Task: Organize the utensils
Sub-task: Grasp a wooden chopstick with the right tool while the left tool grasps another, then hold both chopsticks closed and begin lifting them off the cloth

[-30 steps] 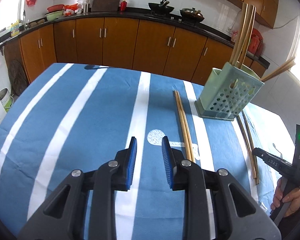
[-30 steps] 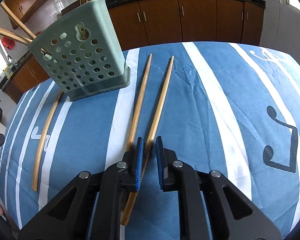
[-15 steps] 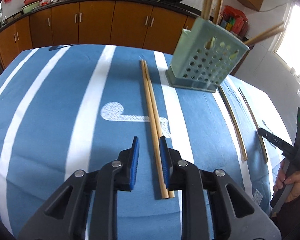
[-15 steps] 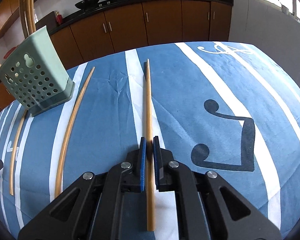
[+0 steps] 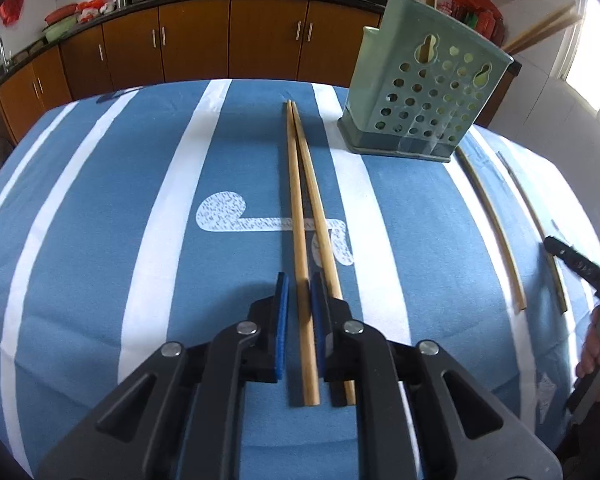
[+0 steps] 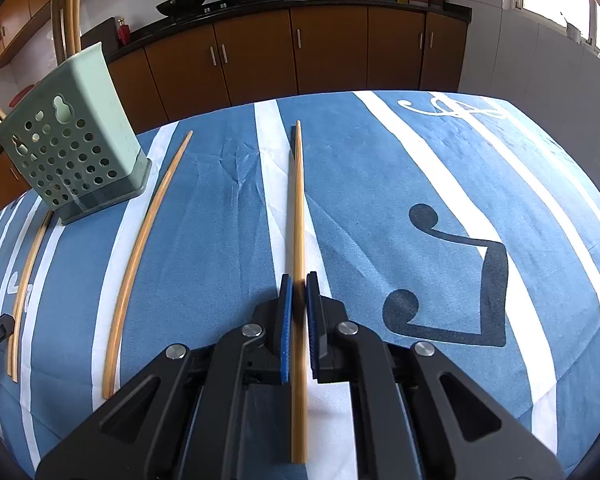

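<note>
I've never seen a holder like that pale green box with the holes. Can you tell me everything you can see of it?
The green holder looks like pale plastic: a squarish upright box that widens toward the top, its walls punched with rows of round holes and a few gourd-shaped slots. It sits in a darker drip tray on the blue striped tablecloth. Several chopsticks already stand in it, leaning out. No claw touches it.

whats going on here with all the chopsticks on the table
A person is tidying chopsticks into the green holder on the blue striped cloth, with a gripper in each hand. The right hand-held gripper is shut on one chopstick. The left hand-held gripper has just closed around another chopstick, whose partner lies alongside. Some chopsticks already stand in the holder.
</note>
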The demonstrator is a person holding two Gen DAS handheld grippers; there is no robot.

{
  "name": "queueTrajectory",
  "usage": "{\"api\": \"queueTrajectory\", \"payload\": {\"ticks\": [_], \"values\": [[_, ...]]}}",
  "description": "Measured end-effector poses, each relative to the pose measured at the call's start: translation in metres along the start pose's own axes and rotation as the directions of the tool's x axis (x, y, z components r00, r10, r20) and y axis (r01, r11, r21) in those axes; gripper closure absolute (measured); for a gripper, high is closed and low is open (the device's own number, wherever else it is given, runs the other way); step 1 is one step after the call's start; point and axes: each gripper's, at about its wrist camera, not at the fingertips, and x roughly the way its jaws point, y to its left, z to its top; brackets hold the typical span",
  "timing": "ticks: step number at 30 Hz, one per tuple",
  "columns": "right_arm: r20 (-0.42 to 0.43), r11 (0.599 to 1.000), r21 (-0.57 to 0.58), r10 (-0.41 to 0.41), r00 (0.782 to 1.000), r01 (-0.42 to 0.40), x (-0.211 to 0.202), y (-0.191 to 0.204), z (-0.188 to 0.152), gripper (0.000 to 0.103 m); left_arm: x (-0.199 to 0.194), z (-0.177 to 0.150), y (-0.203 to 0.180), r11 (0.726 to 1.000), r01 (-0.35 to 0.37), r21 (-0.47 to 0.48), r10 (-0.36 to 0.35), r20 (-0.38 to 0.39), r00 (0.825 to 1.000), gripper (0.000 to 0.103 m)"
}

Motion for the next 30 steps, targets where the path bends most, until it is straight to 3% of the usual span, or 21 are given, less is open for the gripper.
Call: {"api": "queueTrajectory", "payload": {"ticks": [6, 10, 13, 22, 30], "values": [[0.003, 1.000, -0.016, -0.007, 1.000, 0.007, -0.001, 0.003, -0.001, 0.095, 0.002, 0.002, 0.001, 0.999, -0.049, 0.017, 0.049, 0.016, 0.999, 0.095], [-0.006, 0.998, -0.037, 0.059, 0.998, -0.060, -0.003, 0.009, -0.005, 0.095, 0.001, 0.007, 0.024, 0.996, -0.079, -0.039, 0.080, 0.012, 0.997, 0.095], [0.004, 0.996, -0.065, 0.063, 0.998, -0.063, -0.005, 0.019, -0.010, 0.095, -0.001, 0.008, 0.046, 0.992, -0.103, -0.067, 0.104, 0.015, 0.994, 0.095], [0.006, 0.997, -0.058, 0.057, 0.998, -0.056, -0.005, 0.023, -0.010, 0.095, -0.001, 0.008, 0.052, 0.992, -0.119, -0.050, 0.122, 0.048, 0.991, 0.092], [0.006, 0.997, -0.066, 0.049, 0.999, -0.049, -0.004, 0.022, -0.010, 0.095, -0.001, 0.008, 0.058, 0.993, -0.077, -0.089, 0.082, 0.052, 0.995, 0.092]]}}
